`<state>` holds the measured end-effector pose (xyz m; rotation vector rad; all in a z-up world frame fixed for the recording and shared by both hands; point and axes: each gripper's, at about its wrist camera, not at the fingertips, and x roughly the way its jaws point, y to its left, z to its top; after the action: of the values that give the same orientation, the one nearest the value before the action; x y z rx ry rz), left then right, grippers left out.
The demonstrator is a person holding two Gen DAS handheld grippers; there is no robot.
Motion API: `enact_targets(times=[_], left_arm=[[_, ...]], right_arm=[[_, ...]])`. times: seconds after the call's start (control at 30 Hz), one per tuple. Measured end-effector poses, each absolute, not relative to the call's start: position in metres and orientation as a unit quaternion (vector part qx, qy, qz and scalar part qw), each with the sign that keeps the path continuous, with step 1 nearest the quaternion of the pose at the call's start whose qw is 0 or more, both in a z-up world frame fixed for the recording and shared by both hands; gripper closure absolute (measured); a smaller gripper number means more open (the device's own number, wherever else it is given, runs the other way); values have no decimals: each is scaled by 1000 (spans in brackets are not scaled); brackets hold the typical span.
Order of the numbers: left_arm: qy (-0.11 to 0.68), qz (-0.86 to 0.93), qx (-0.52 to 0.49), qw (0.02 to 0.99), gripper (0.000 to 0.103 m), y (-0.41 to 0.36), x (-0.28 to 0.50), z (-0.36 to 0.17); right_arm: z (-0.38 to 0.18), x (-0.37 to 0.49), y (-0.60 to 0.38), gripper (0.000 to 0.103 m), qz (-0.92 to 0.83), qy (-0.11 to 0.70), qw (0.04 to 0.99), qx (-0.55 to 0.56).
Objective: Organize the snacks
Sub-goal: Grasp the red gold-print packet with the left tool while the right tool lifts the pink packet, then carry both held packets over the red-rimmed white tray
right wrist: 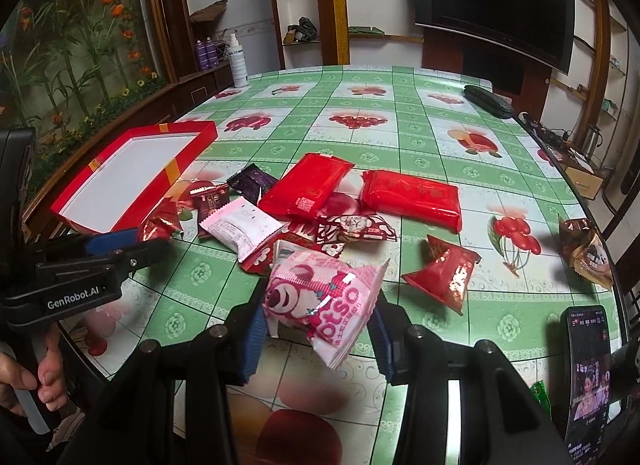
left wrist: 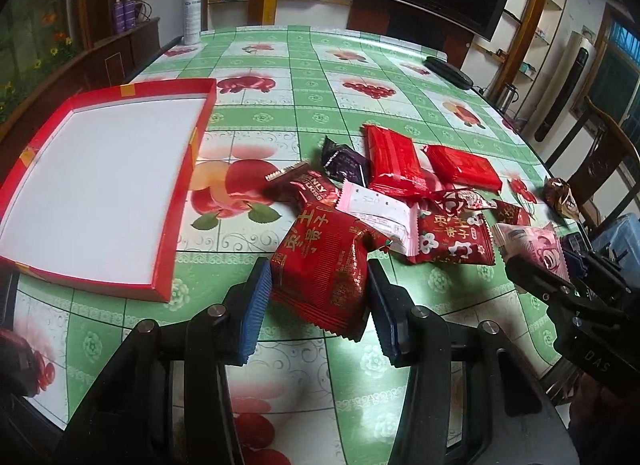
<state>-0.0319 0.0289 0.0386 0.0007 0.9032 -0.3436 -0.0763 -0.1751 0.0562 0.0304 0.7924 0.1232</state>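
We have both jaws clamped on snacks: left gripper [left wrist: 320, 301] on a red packet [left wrist: 320, 281], right gripper [right wrist: 316, 329] on a pink packet [right wrist: 320, 305]. Next we judge both must travel to the tray [left wrist: 188, 169].

Soft, even daylight, glare on glossy wrappers [right wrist: 456, 285], strong fisheye bending, dark vignetted corners.

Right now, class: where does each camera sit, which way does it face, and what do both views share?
Left wrist: on the left gripper, looking down at the table; its fingers hold a red snack packet.
Right wrist: on the right gripper, facing likewise; its fingers hold a pink snack packet; a hand shows.
Shared: red box, snack pile.
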Motion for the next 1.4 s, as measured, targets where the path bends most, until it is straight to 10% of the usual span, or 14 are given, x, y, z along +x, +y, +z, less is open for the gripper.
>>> enact_targets(times=[1.4], left_arm=[[411, -5, -95, 907, 56, 162, 86, 71]], right_arm=[[119, 67, -54, 55, 256, 382, 887, -31]])
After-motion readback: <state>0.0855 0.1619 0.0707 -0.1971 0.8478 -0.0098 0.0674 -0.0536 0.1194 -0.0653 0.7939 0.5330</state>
